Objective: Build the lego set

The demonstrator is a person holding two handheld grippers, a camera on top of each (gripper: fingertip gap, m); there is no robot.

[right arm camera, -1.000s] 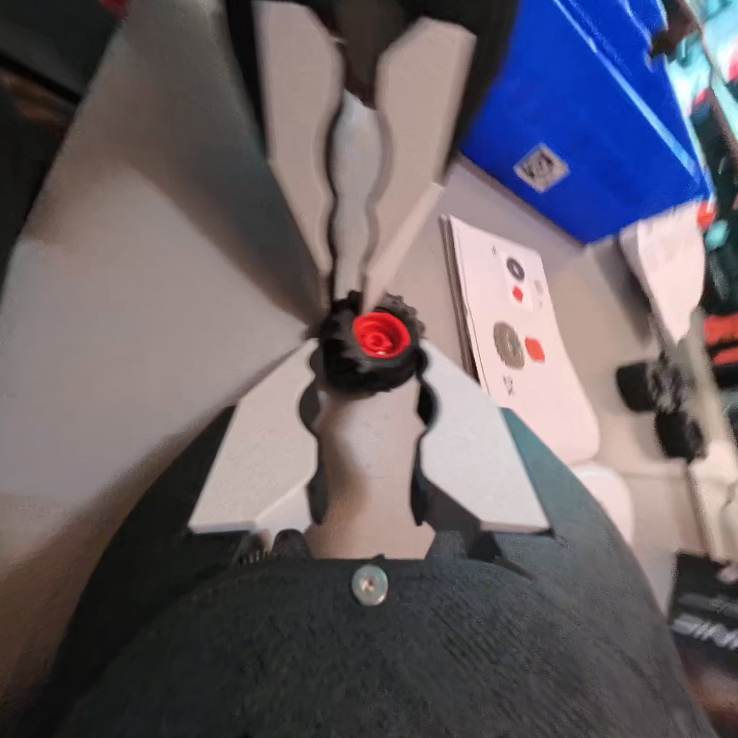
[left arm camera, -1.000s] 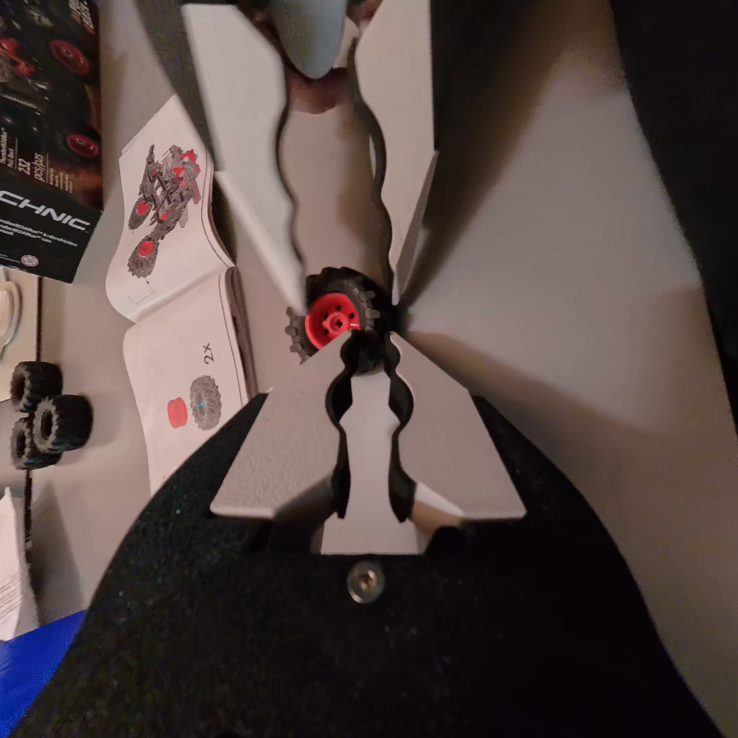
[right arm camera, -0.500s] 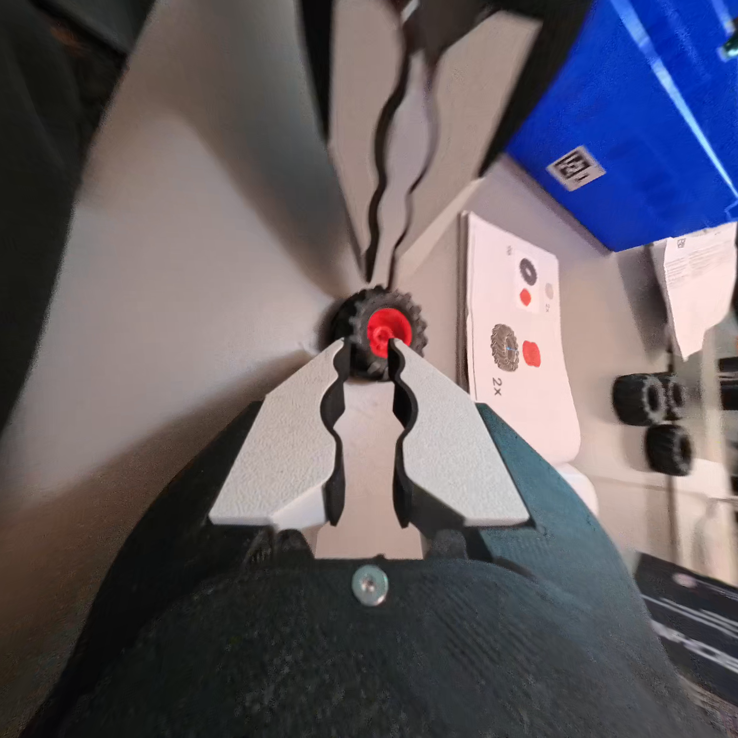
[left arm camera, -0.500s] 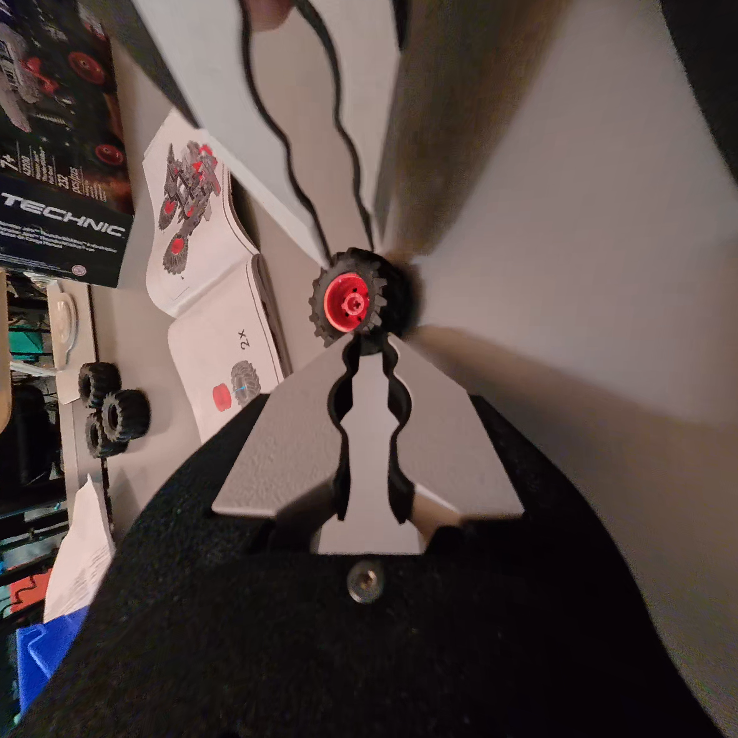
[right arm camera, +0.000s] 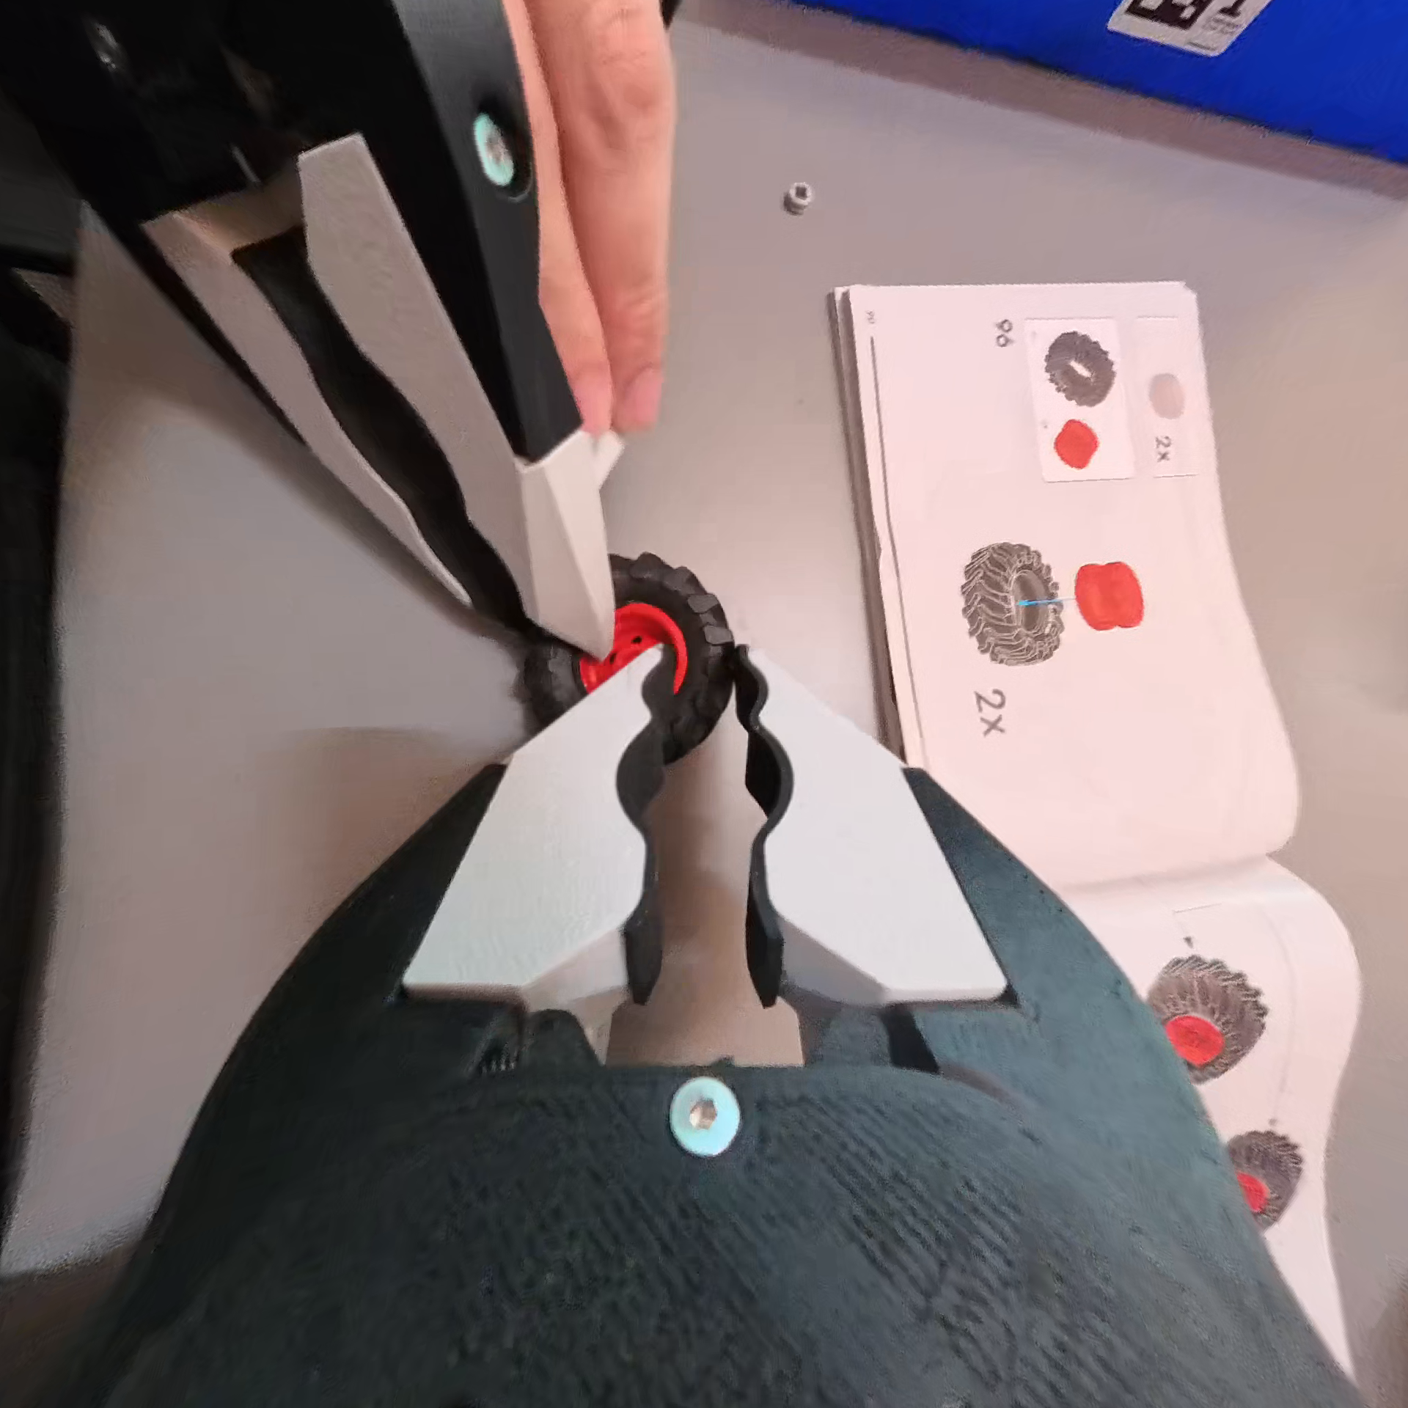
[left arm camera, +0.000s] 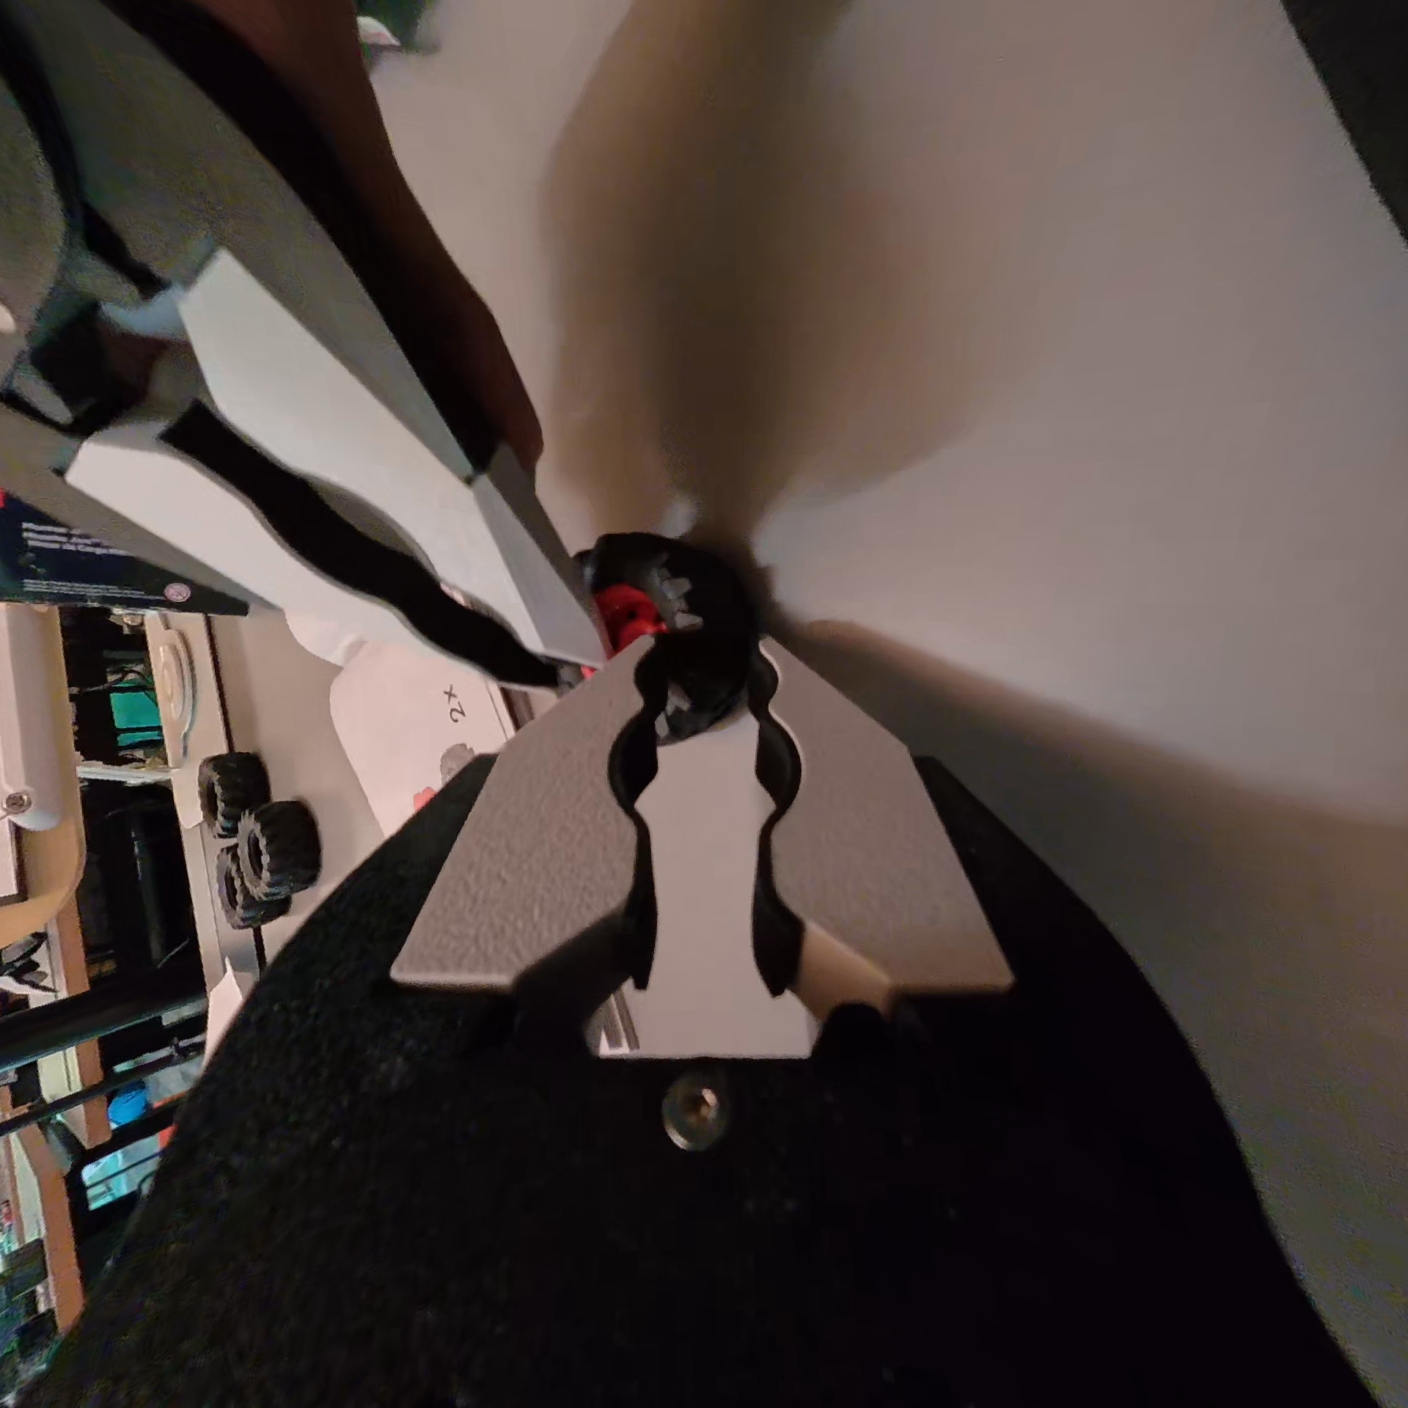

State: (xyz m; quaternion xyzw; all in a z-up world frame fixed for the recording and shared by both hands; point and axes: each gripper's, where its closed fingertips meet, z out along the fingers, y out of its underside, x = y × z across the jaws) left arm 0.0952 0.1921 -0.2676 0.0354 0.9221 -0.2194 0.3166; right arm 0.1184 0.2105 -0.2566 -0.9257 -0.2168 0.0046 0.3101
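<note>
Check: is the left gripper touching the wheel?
Touching. Left wrist view: the wheel sits pinched in the left gripper, no gap either side. Right wrist view agrees: its tip presses the red hub.

Booklet point(right arm camera: 1067, 579) just right of wheel point(right arm camera: 686, 609); grey table point(right arm camera: 267, 609) left open; spare tires point(left arm camera: 259, 838) well apart.

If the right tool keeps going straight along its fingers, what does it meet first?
The wheel, black tyre with red hub, sits right at the right tool's tips, so it meets that at once. Just beyond, the left tool's fingers press on the hub, though depth there is hard to judge.
</note>
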